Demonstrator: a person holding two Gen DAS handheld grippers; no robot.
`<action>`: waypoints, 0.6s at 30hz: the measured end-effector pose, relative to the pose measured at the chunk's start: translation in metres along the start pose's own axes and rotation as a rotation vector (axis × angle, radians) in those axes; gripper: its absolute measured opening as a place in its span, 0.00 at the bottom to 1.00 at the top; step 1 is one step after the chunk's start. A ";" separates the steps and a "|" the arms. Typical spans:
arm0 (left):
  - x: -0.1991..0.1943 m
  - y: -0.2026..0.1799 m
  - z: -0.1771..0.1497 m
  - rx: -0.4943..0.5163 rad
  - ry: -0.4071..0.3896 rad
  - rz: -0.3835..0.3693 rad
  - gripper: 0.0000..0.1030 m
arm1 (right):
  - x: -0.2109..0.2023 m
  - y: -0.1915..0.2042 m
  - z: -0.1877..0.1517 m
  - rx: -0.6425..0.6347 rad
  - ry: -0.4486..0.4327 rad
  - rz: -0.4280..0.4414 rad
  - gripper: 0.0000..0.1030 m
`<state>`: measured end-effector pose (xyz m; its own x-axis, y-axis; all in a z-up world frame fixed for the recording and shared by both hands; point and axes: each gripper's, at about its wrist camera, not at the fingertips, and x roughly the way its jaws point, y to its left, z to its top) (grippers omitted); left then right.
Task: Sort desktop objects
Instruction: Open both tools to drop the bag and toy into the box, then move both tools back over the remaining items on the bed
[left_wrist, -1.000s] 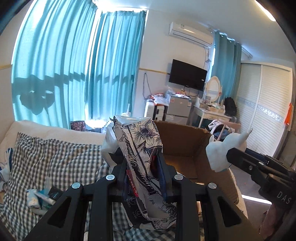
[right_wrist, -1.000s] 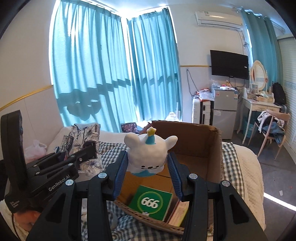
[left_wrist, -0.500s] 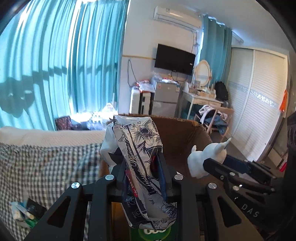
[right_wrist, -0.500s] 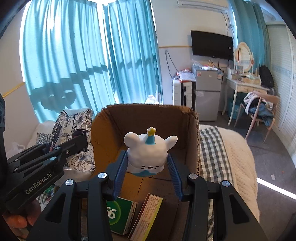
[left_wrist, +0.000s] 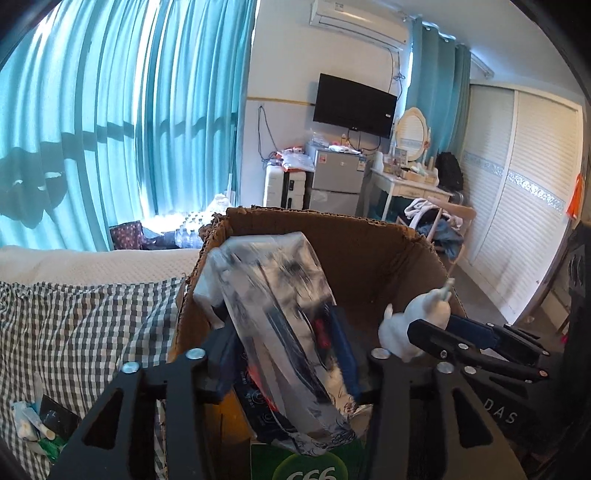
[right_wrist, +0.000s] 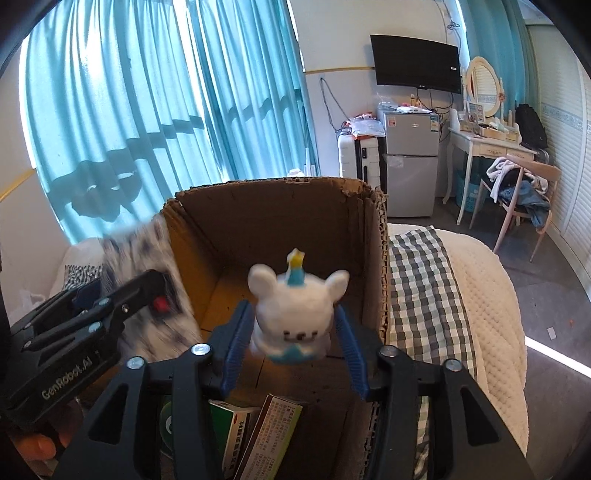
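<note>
The white toy bear (right_wrist: 291, 314) sits between the right claw (right_wrist: 291, 354) pads above the brown box (right_wrist: 273, 221). That claw is opening, pads off it. The flowery bag (left_wrist: 280, 332) hangs blurred in the opening left claw (left_wrist: 284, 354), above the box.

The cardboard box (right_wrist: 280, 229) is matt brown corrugated board with rough, torn edges, and the floral packet (left_wrist: 280, 325) over it is glossy crinkled plastic film. The white bear figurine (right_wrist: 295, 314) looks smooth and matt, like moulded plastic or clay, while the green carton (right_wrist: 232, 428) below is printed paperboard with a slight sheen. The checked cloth (left_wrist: 81, 332) on the bed is soft woven fabric beside a nubbly cream blanket (right_wrist: 484, 295).
</note>
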<state>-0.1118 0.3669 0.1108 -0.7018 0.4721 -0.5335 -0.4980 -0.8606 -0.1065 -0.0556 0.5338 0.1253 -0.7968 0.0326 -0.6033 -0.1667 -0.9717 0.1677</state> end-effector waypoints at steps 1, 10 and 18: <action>-0.001 0.001 -0.002 0.003 -0.003 0.013 0.69 | -0.003 0.000 0.000 0.005 -0.007 -0.003 0.62; -0.038 0.022 0.004 -0.039 -0.076 0.086 0.99 | -0.029 0.004 0.000 0.023 -0.065 -0.005 0.66; -0.102 0.065 0.016 -0.130 -0.169 0.095 0.99 | -0.074 0.039 -0.006 -0.009 -0.149 0.057 0.66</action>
<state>-0.0806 0.2656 0.1715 -0.8230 0.4035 -0.3998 -0.3635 -0.9150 -0.1752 0.0005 0.4921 0.1725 -0.8822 0.0105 -0.4707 -0.1137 -0.9749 0.1912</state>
